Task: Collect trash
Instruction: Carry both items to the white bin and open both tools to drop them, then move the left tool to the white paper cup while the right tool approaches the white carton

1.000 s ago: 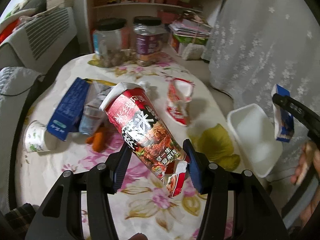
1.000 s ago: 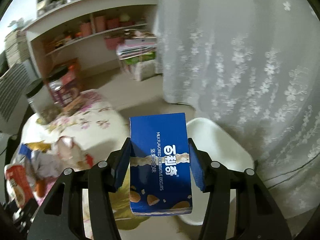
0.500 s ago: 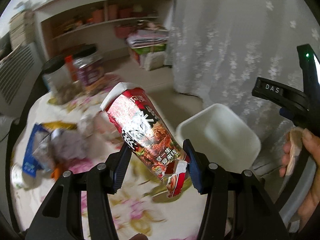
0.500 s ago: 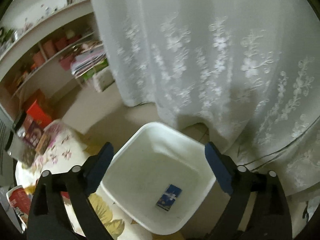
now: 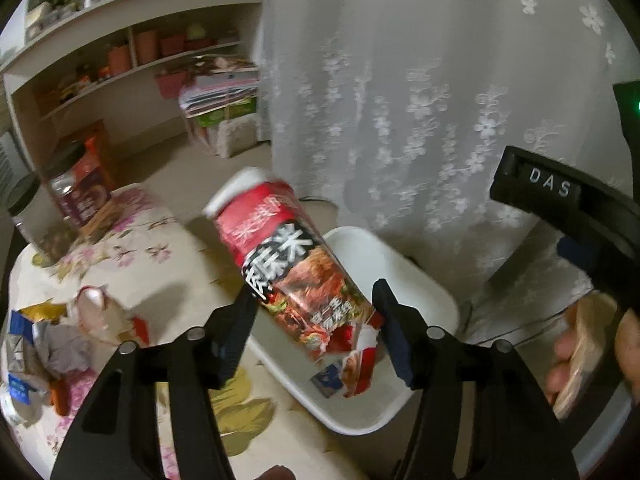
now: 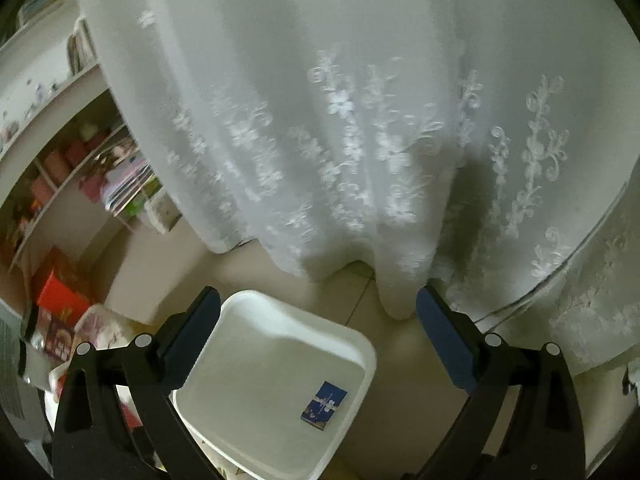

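A crumpled red noodle cup sits tilted between the fingers of my left gripper, right above the white bin. The jaws are opening and the cup looks blurred, slipping loose from the pads. My right gripper hangs wide open with nothing in it over the same bin, its jaws still spreading. The blue biscuit box lies on the bin's floor, and the left wrist view catches it under the cup. A hand grips the right gripper's handle at the right edge.
The bin stands on the floor between the floral table and a white lace curtain. More wrappers and boxes lie on the table's left, with jars at its back. Shelves fill the far wall.
The left gripper carried the noodle cup from the table to above the bin. The right gripper opened and dropped the blue box into the bin, then swung toward the curtain.
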The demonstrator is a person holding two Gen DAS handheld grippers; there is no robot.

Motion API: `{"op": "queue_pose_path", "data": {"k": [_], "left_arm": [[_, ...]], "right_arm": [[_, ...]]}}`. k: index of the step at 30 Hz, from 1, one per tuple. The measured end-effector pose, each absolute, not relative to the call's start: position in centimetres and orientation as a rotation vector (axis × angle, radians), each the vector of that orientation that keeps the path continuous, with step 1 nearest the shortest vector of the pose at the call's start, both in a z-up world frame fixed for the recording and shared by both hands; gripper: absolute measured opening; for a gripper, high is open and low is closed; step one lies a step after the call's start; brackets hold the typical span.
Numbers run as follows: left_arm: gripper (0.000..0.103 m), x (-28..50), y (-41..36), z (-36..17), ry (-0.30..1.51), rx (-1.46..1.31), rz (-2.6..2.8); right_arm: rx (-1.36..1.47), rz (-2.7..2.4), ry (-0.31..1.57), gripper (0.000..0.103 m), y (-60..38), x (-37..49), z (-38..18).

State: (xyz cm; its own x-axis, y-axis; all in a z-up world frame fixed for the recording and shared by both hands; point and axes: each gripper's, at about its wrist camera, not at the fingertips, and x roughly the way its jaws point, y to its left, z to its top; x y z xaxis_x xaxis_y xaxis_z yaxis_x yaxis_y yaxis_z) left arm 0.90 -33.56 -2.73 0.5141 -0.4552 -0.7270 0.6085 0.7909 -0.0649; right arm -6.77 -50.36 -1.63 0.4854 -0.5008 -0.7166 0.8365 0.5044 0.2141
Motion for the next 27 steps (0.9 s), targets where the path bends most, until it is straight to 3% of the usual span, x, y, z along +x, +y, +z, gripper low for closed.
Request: {"op": "queue_pose_path", "data": {"k": [7,15,27], "left_arm": [[0.072,0.2,-33.2,-1.9,0.768,0.245,-0.62],[0.08,1.2,-26.6,-2.1,0.74,0.278,-0.457],[0.08,3.7,-13.3,-4.0,0.822,0.25,-0.203]], "right_arm": [[0.598,-0.876,0.632,0.094,-50.1,-7.0,-1.6],[0.459,-0.793,0.642,0.096,-45.0,-4.4,-0.7],[0.259,-0.514,0.724,0.096,-32.9,0.8,-1.6]]}}
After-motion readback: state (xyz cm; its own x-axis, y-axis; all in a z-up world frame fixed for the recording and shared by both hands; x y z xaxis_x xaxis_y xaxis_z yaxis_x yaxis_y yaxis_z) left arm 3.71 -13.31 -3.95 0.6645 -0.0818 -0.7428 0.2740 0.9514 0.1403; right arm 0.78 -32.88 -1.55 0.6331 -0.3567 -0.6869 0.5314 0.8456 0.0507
